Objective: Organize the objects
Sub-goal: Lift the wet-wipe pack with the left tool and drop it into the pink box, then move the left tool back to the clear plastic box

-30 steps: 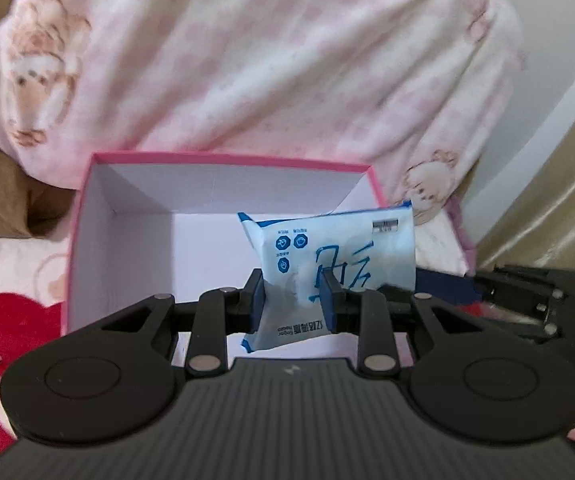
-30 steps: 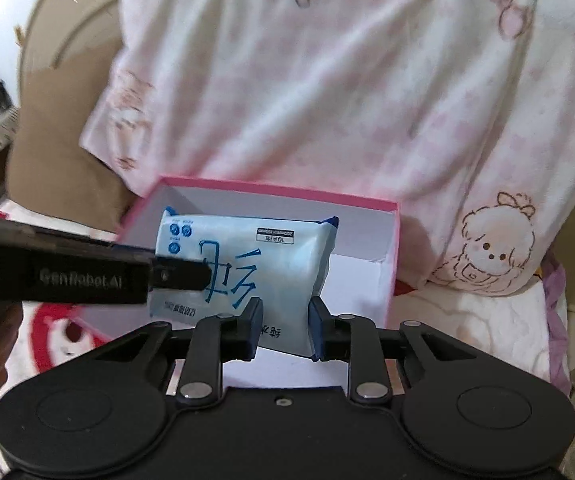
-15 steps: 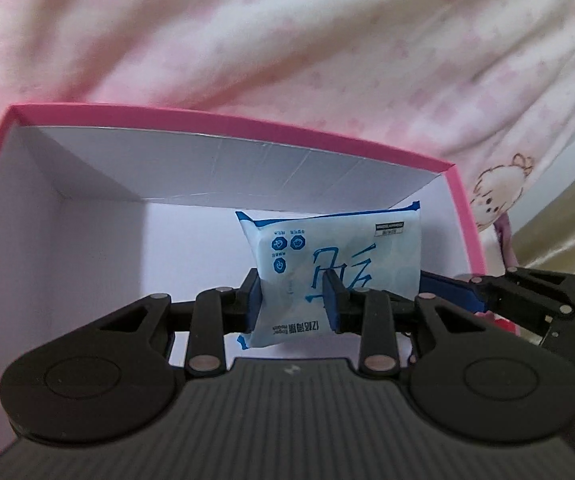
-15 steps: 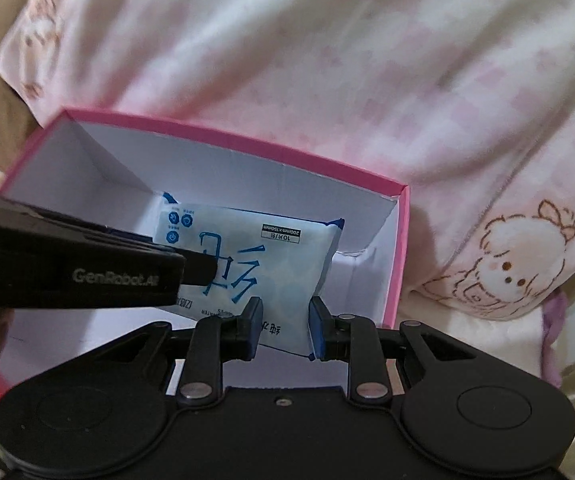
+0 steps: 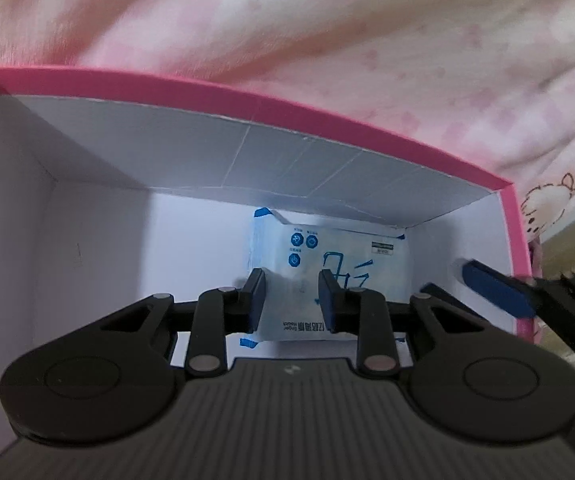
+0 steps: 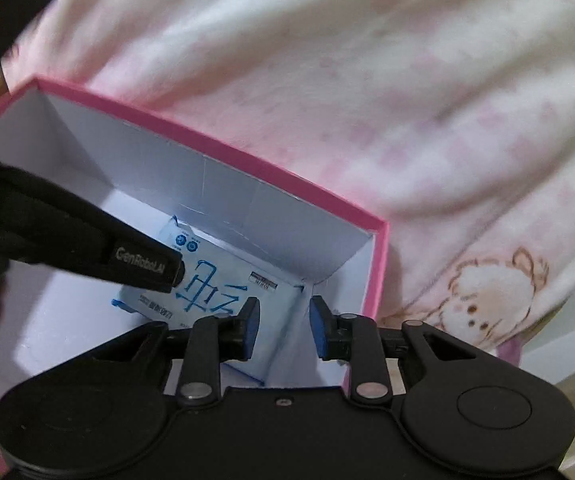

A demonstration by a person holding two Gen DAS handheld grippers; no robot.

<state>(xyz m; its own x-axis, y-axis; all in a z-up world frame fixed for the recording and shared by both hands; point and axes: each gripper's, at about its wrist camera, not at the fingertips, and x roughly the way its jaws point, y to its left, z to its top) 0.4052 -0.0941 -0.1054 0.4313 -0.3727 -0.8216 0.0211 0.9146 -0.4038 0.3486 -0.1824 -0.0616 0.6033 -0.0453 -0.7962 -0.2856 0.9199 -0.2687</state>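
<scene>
box (image 5: 327,116): matt card | packet (image 5: 351,256): glossy film, probably | blanket (image 6: 367,60): soft cloth

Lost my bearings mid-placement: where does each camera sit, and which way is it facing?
Left wrist: on the left gripper, angled down into the pink box; own fingers clamp the wipes pack; right gripper's fingertip at right.
Right wrist: on the right gripper, angled down into the box's right corner; own fingers hold the pack's edge; left gripper's body crosses at left.
Shared: box, pack, pink blanket.
</scene>
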